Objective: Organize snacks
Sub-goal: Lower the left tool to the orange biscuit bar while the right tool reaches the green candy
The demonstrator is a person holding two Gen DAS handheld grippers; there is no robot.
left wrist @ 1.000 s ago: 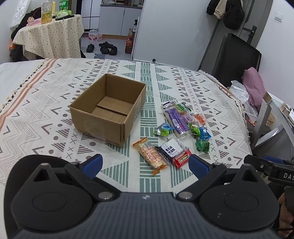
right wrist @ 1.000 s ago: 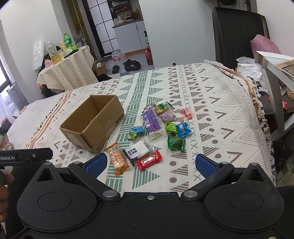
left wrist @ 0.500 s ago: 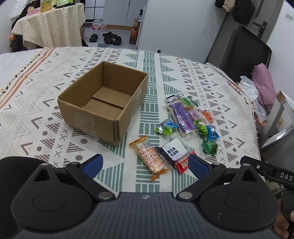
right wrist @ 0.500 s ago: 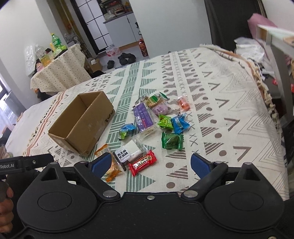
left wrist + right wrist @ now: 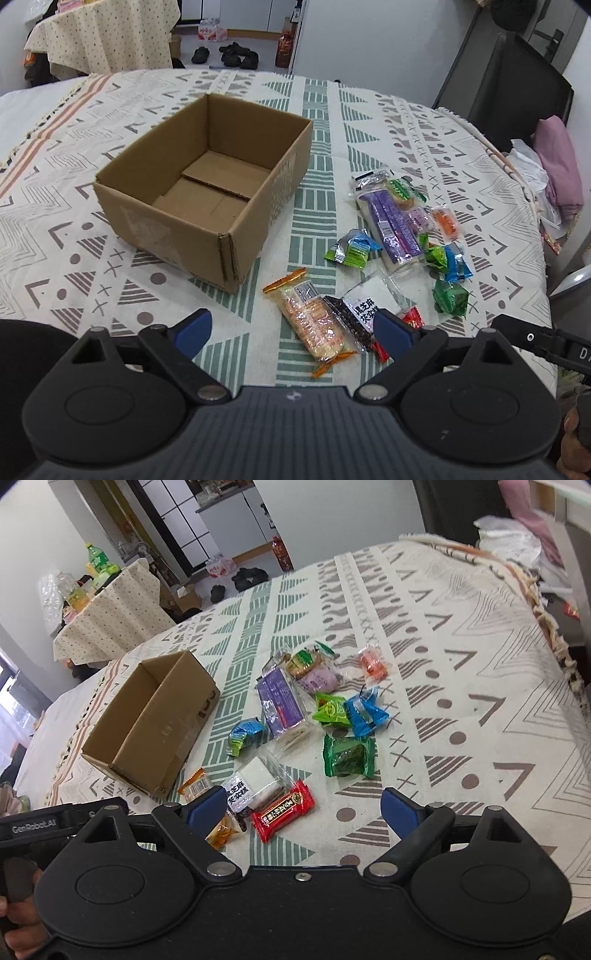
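Observation:
An empty cardboard box [image 5: 166,229] [image 5: 166,731] stands open-topped on the patterned tablecloth, left of a scatter of wrapped snacks. My left gripper [image 5: 293,328] hovers over the near snacks with its jaws closing. An orange cracker packet [image 5: 314,321] shows in the gap below, untouched by the pads. My right gripper [image 5: 303,806] is also closing, low over a red bar [image 5: 282,810] that it does not touch, with a white sesame-cake packet [image 5: 255,781] just beyond. Farther off lie a purple pack [image 5: 282,701], a dark green sweet [image 5: 347,757] and a blue one [image 5: 365,710].
The table's right edge [image 5: 550,635] drops off toward a black chair [image 5: 498,85] and pink clothes [image 5: 557,166]. A second table with a dotted cloth [image 5: 110,37] and bottles stands behind. Shoes [image 5: 236,55] lie on the floor. A hand [image 5: 14,923] holds the other gripper's handle.
Both grippers have come down and forward, so the box and the snacks look larger and nearer. The blue fingertips of each stand slightly closer together than before.

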